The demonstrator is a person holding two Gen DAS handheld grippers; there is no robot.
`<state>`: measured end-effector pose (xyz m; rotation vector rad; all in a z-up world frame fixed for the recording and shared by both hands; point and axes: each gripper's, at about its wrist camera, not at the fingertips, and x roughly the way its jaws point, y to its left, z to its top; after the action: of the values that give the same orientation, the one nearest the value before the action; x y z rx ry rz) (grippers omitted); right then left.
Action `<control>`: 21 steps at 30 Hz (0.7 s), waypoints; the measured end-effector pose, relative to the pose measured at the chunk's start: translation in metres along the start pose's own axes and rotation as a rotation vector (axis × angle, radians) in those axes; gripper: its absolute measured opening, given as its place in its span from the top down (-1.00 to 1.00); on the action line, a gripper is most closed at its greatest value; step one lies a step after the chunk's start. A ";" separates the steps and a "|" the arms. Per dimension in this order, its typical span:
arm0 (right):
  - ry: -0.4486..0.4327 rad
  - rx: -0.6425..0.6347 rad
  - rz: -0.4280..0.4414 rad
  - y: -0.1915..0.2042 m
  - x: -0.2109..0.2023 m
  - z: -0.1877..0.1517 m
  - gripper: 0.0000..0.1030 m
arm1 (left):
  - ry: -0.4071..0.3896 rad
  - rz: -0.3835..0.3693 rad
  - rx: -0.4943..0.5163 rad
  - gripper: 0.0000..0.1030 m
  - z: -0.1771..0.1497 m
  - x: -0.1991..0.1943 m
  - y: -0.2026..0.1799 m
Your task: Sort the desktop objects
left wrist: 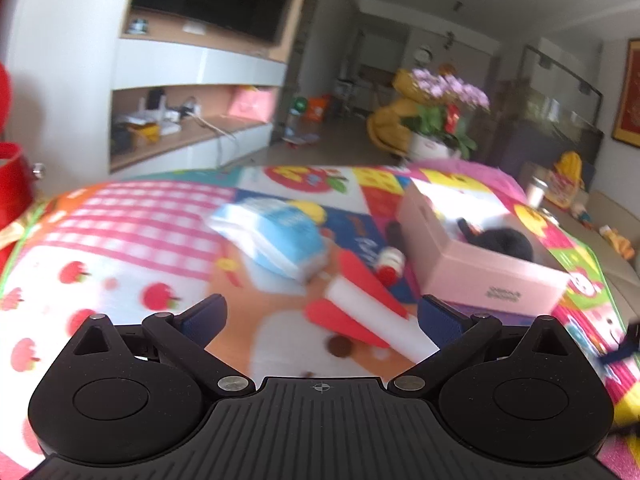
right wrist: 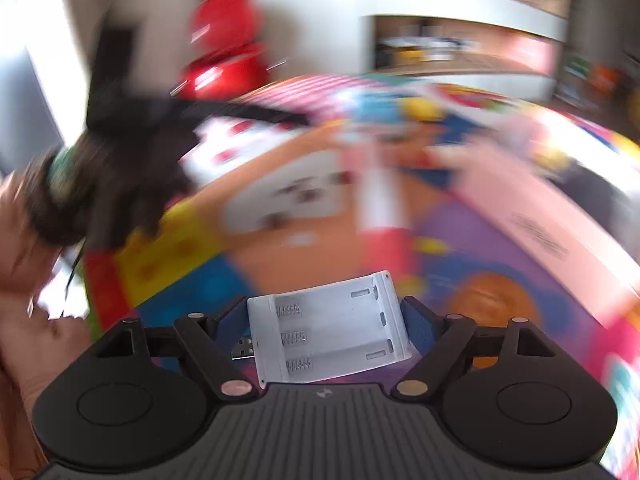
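My left gripper point(left wrist: 320, 316) is open and empty above the colourful play mat point(left wrist: 132, 248). Ahead of it lie a blue and white packet point(left wrist: 276, 232), a red and white tube point(left wrist: 360, 312) and a small red-capped bottle point(left wrist: 390, 264). A pink box point(left wrist: 480, 264) with dark items inside stands at the right. My right gripper point(right wrist: 324, 328) is shut on a white battery holder point(right wrist: 328, 328) with a USB plug, held above the mat. The pink box point(right wrist: 532, 216) shows blurred at the right in the right wrist view.
A TV cabinet point(left wrist: 192, 120) and a potted orchid point(left wrist: 444, 116) stand beyond the mat. A red object point(right wrist: 224, 60) is at the far left. The person's hand and the left gripper point(right wrist: 120, 152) show blurred at left in the right wrist view.
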<state>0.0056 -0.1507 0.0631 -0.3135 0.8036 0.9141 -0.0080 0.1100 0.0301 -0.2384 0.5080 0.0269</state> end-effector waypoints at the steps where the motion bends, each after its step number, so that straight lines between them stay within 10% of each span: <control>1: -0.023 0.045 -0.043 -0.013 -0.005 -0.001 -0.58 | 0.011 -0.011 0.008 -1.00 -0.001 0.004 -0.006; 12: -0.248 0.437 -0.621 -0.092 0.001 -0.035 -0.84 | 0.063 -0.073 0.218 -1.00 -0.014 0.028 -0.104; 21: -0.315 0.692 -0.606 -0.115 0.000 -0.069 -1.00 | 0.089 0.007 0.477 -1.00 -0.036 0.045 -0.134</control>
<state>0.0649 -0.2575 0.0068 0.1924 0.6297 0.0806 0.0258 -0.0298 0.0068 0.2298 0.5886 -0.0985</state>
